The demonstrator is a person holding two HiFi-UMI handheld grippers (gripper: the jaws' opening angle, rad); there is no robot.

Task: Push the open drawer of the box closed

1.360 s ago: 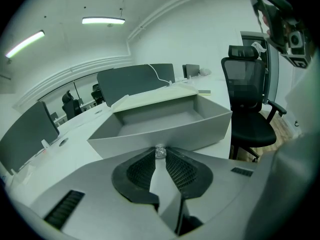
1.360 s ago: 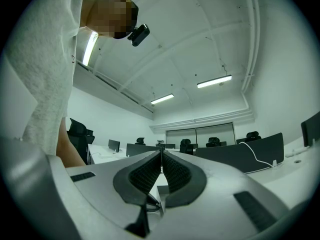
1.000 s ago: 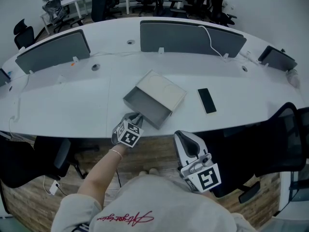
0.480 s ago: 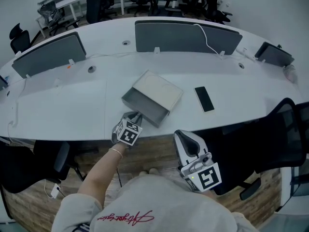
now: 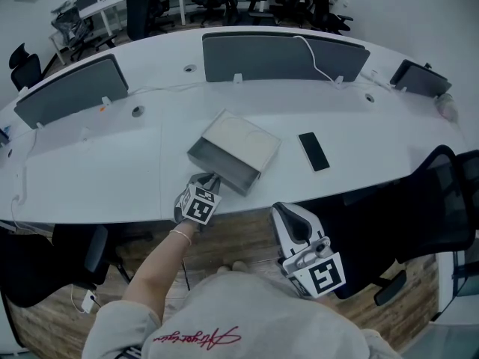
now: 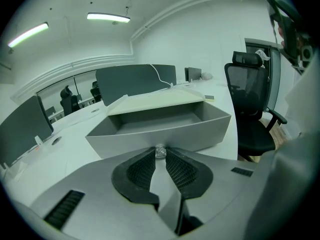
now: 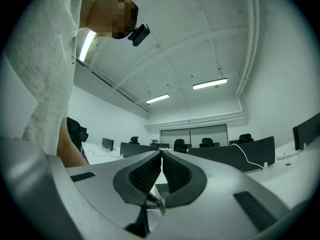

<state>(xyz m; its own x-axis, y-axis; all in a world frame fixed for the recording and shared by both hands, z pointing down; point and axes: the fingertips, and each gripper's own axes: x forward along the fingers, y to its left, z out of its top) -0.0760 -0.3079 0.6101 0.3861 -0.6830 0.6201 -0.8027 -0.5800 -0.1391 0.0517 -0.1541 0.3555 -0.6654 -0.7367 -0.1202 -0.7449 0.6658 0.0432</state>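
Note:
A cream-topped box [image 5: 243, 139] lies on the white table [image 5: 112, 163] with its grey drawer [image 5: 221, 164] pulled out toward the table's front edge. My left gripper [image 5: 212, 180] sits at the drawer's front wall [image 6: 160, 134], its jaws pinched on the small shiny knob [image 6: 160, 151] there. The drawer's inside looks empty in the left gripper view. My right gripper [image 5: 289, 217] hangs below the table edge near my body, its jaws shut with nothing between them [image 7: 161, 156], and it points away from the box.
A black phone [image 5: 313, 151] lies right of the box. Grey divider screens [image 5: 284, 57] stand along the table's back. A black office chair [image 5: 438, 200] is at the right, and another [image 6: 250, 109] shows in the left gripper view.
Only the head view has shifted slightly. The drawer stands as far out as before, and both grippers keep their places.

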